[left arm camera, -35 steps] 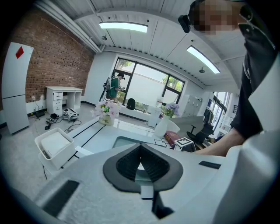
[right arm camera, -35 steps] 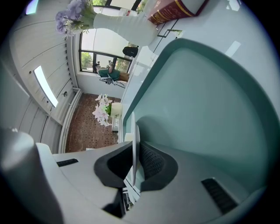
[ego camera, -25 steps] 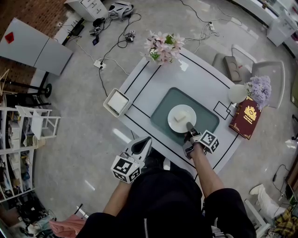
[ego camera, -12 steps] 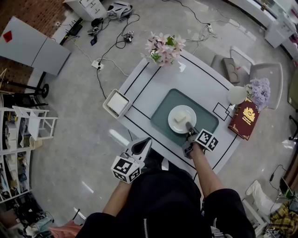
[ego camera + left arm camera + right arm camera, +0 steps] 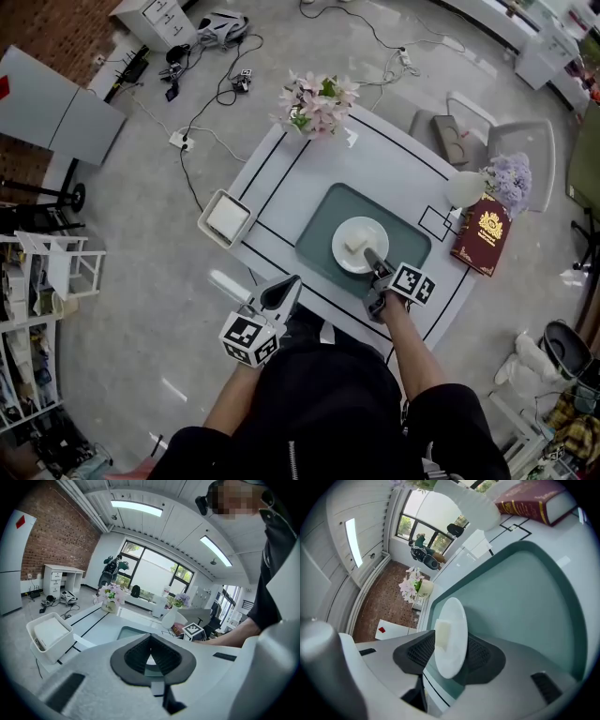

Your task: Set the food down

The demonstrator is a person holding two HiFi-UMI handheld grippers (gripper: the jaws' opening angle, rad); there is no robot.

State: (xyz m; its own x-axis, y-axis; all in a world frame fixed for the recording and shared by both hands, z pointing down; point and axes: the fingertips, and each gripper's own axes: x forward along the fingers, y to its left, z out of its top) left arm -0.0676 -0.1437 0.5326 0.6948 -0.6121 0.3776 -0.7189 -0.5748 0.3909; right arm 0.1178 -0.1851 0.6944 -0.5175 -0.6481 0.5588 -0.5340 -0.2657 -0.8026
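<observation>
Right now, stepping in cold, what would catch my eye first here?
The white plate with a pale block of food sits on the teal mat at the centre. The right gripper, whose jaws have just been opening, straddles its near rim without clamping. Pink flowers mark the far corner, a red book the right edge.

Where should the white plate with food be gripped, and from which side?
Probably its near rim, from the near edge of the table, one jaw above, one below. The white plate lies flat on the teal placemat, food at its centre, rim free.
</observation>
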